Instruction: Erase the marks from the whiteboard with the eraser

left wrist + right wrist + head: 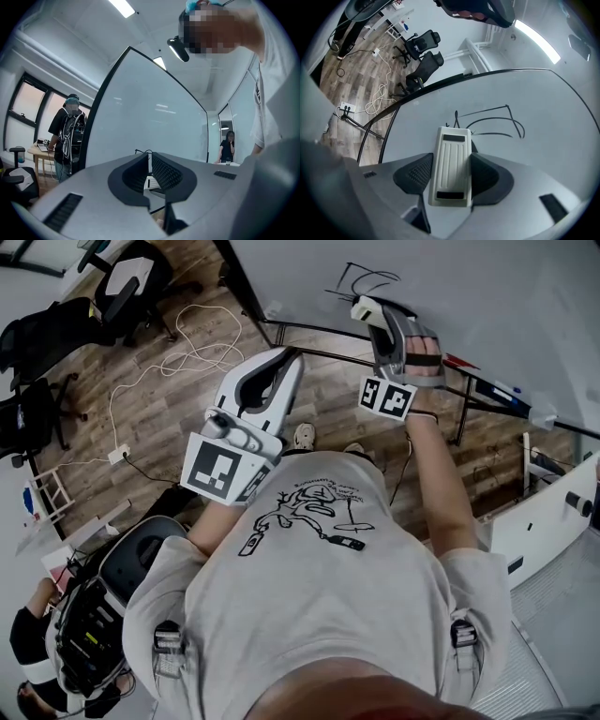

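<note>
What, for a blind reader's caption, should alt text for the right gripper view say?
The right gripper is shut on a white eraser, its tip beside black marker lines on the whiteboard. Office chairs and cables sit on the wood floor beyond.

One whiteboard (487, 296) carries one cluster of black marks (492, 123) near its edge. There are two grippers, the left gripper (281, 367) and the right gripper (370, 317), with one eraser (451, 164). Two black office chairs (425, 41) stand on the floor.

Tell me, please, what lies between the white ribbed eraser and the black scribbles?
Just a sliver of bare whiteboard beyond the eraser, in the right gripper view.
</note>
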